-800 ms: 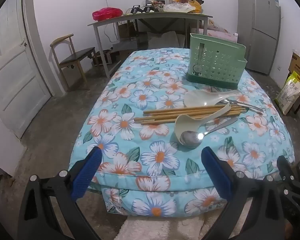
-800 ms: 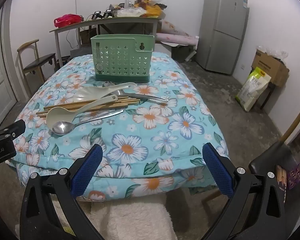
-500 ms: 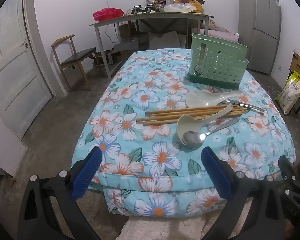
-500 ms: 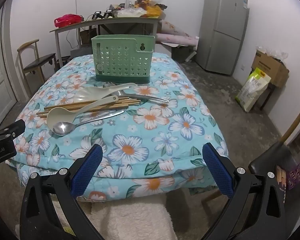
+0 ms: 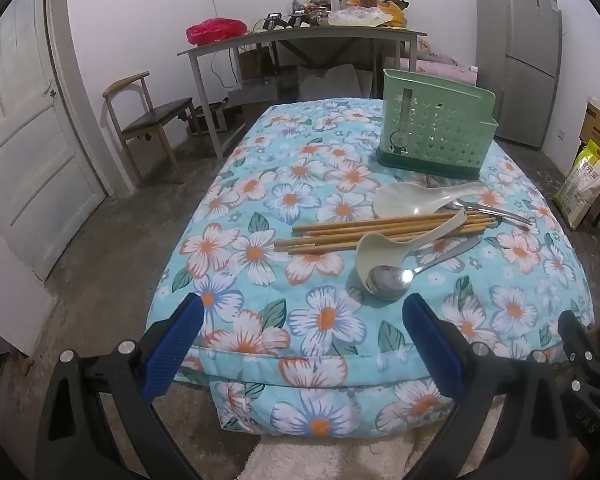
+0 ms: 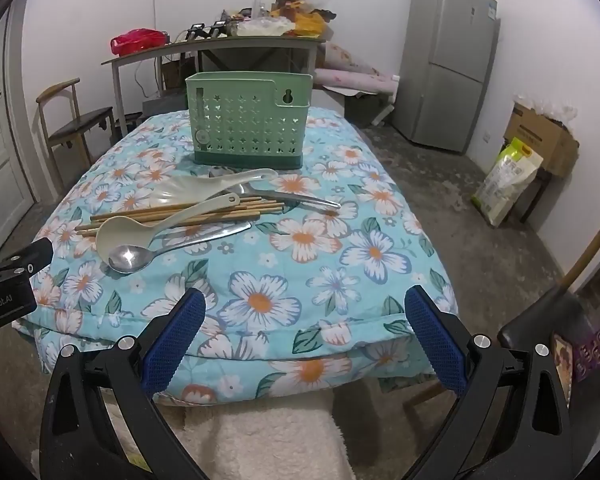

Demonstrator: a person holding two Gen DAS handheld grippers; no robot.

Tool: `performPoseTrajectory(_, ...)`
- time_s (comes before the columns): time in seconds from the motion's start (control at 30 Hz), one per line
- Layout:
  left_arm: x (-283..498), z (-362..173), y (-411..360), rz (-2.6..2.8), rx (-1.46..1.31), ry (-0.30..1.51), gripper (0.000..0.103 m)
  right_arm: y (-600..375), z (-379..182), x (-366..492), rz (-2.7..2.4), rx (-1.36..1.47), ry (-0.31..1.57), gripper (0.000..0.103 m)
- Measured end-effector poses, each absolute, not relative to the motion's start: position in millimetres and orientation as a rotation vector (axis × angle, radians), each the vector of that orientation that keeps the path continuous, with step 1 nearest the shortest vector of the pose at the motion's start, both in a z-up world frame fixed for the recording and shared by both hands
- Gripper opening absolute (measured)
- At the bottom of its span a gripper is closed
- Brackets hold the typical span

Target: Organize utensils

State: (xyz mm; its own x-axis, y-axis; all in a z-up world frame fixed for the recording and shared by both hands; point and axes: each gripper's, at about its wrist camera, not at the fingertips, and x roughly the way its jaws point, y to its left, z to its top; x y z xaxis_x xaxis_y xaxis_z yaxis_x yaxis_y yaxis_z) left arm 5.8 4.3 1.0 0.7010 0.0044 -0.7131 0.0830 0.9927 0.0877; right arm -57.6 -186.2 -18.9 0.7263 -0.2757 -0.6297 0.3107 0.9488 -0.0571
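A green perforated utensil caddy (image 5: pixel 436 136) (image 6: pixel 249 120) stands upright at the far end of the floral-covered table (image 5: pixel 260 256) (image 6: pixel 340 248). In front of it lies a pile: a white rice paddle (image 5: pixel 416 200) (image 6: pixel 204 188), several wooden chopsticks (image 5: pixel 340 232) (image 6: pixel 148 216), a cream ladle (image 5: pixel 396 244) (image 6: pixel 140 228), a steel spoon (image 5: pixel 392 278) (image 6: pixel 140 256) and steel cutlery (image 5: pixel 496 214) (image 6: pixel 296 197). My left gripper (image 5: pixel 300 320) is open and empty at the near table edge. My right gripper (image 6: pixel 304 312) is open and empty, to the right of the pile.
A wooden chair (image 5: pixel 148 120) and a door (image 5: pixel 24 152) are at the left. A cluttered grey desk (image 5: pixel 300 40) stands behind the table, a fridge (image 6: pixel 448 64) at the back right. A bag (image 6: pixel 508 180) and box (image 6: pixel 540 136) sit on the right floor.
Both grippers have crept slightly towards the table. The utensils and caddy have not moved.
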Motion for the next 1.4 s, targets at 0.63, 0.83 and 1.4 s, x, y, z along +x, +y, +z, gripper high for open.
performPoseTrajectory(0.63,3.8,2.1,2.3,-0.038,0.122,0.785,0.097,-184.8,-17.4,-58.3,-0.325,0.052,0.683,0.095)
performPoseTrajectory(0.83,4.1,2.2,2.4,-0.038,0.123,0.786,0.097,-184.9,-17.7,-57.7,-0.325,0.051,0.683,0.095)
performPoseTrajectory(1.4,4.8,2.7,4.1,-0.038,0.124,0.786,0.097,-184.2,-17.9,-57.2,-0.325,0.051,0.682,0.095)
